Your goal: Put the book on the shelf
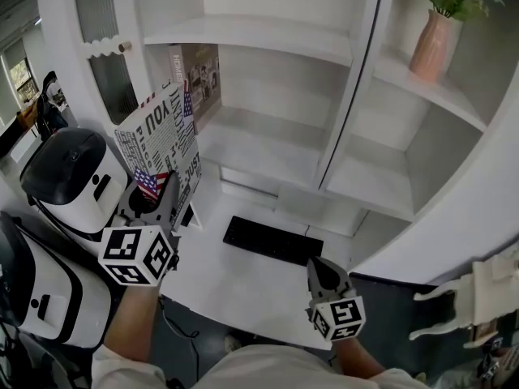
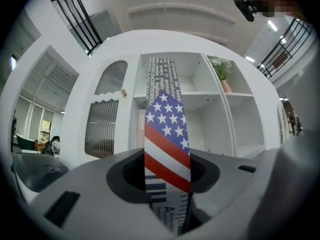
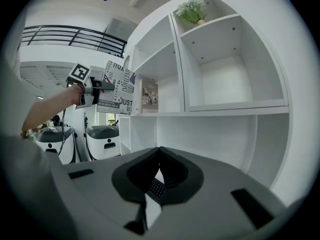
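My left gripper (image 1: 168, 191) is shut on the lower edge of a book (image 1: 162, 132) with a black-and-white lettered cover and a stars-and-stripes flag on it. It holds the book upright in front of the white shelf unit (image 1: 268, 148). In the left gripper view the book's flag edge (image 2: 167, 134) stands between the jaws of the left gripper (image 2: 167, 181), facing the open compartments. My right gripper (image 1: 323, 267) hangs lower at the right; the right gripper (image 3: 159, 151) has its jaws together with nothing in them. The right gripper view also shows the book (image 3: 117, 86) to the left.
Another book (image 1: 200, 71) stands at the left end of the middle shelf. A pink vase with a plant (image 1: 434, 43) sits in the upper right compartment. A black flat slab (image 1: 268, 240) lies on the low white surface. Two white machines (image 1: 73, 177) stand at the left.
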Tool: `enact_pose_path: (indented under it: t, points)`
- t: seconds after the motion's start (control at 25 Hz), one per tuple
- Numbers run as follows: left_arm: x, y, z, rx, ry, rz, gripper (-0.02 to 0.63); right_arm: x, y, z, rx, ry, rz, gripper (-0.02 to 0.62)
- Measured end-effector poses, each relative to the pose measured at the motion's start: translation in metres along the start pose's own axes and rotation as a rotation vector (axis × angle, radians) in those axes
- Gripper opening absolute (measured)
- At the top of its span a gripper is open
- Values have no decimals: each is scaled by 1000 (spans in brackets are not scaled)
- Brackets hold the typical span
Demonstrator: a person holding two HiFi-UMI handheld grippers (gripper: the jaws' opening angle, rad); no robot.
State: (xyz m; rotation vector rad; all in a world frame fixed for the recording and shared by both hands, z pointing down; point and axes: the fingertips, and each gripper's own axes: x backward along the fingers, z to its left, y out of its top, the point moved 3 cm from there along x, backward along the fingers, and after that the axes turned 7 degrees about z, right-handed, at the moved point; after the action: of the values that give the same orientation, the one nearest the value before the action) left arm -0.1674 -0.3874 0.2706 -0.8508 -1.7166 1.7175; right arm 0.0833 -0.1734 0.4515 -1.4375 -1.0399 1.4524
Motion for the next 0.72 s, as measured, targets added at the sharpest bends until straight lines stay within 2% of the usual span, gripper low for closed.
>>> enact_pose_path:
  t: [0.72]
  points:
    - [-65, 32, 11, 24, -69, -37, 149, 13, -4, -22, -61, -139, 0, 3]
